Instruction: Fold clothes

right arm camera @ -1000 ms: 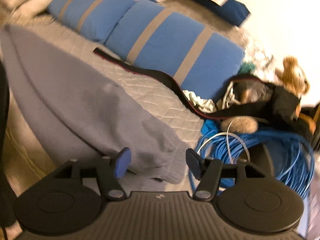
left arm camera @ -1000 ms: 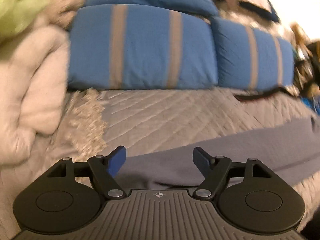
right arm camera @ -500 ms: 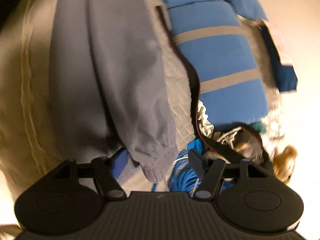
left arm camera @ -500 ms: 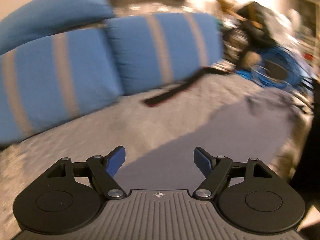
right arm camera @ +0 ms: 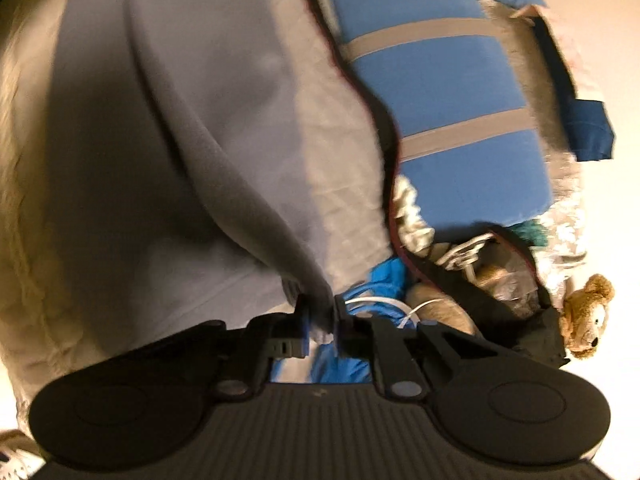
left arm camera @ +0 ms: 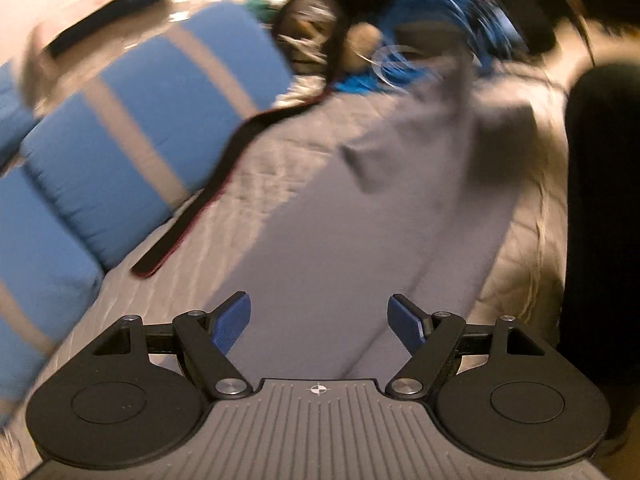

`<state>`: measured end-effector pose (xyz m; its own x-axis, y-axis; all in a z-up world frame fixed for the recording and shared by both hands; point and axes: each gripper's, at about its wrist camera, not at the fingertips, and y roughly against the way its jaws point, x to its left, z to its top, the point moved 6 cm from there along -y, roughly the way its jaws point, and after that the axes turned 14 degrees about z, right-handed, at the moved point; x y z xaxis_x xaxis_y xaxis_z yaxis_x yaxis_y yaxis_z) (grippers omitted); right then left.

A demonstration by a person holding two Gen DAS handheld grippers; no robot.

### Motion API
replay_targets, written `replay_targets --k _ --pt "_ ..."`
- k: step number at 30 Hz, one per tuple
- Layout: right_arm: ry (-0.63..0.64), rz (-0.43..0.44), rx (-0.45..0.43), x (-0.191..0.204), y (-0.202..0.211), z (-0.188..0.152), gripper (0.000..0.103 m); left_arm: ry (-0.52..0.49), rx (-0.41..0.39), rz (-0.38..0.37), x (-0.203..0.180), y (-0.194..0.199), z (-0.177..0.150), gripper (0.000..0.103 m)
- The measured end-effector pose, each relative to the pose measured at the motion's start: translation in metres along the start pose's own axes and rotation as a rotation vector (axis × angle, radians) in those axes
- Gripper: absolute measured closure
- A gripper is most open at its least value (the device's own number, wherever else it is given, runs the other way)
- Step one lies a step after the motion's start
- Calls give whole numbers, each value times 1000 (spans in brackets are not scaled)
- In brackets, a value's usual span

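Smooth grey garment (right arm camera: 168, 128), apparently a cuff, pinched in right gripper (right arm camera: 319, 322); left gripper (left arm camera: 319, 322) agape.

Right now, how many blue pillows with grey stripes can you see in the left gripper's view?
3: one striped blue pillow in the middle by the black strap, a second at the lower left edge, a third just showing at far left. Others may be hidden.

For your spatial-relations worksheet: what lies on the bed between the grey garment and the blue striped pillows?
In both wrist views: bare quilted bedspread and a long dark strap separate the grey garment from the blue striped pillows.
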<state>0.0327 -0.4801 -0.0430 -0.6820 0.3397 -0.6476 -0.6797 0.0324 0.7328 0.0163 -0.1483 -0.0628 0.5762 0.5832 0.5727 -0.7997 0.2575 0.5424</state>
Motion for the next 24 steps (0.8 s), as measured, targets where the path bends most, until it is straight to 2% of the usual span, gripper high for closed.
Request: replay_targets --k 3,7,9,10,11,13,18,24 --pt "-24 -9 -27 -21 12 8 92 -82 12 38 -19 -17 -1 28" --pt "-53 -13 -55 -41 22 14 93 -250 24 139 -37 -34 -7 30" --pt "-64 -16 -66 -46 25 15 93 -327 23 172 -43 -38 -10 45" --pt "-71 -16 -71 -47 27 15 93 -364 32 214 -43 -39 -11 80" --pt "-77 -18 -77 -48 28 14 93 -393 42 256 -40 -38 -12 100" --pt "-77 -31 -85 -44 28 11 93 -439 53 316 -33 -32 -12 100" --pt "-60 -24 -92 -9 24 0 93 -576 19 381 -24 3 -15 100" --pt "-36 7 -92 42 20 -13 93 -690 18 347 -49 18 -36 100"
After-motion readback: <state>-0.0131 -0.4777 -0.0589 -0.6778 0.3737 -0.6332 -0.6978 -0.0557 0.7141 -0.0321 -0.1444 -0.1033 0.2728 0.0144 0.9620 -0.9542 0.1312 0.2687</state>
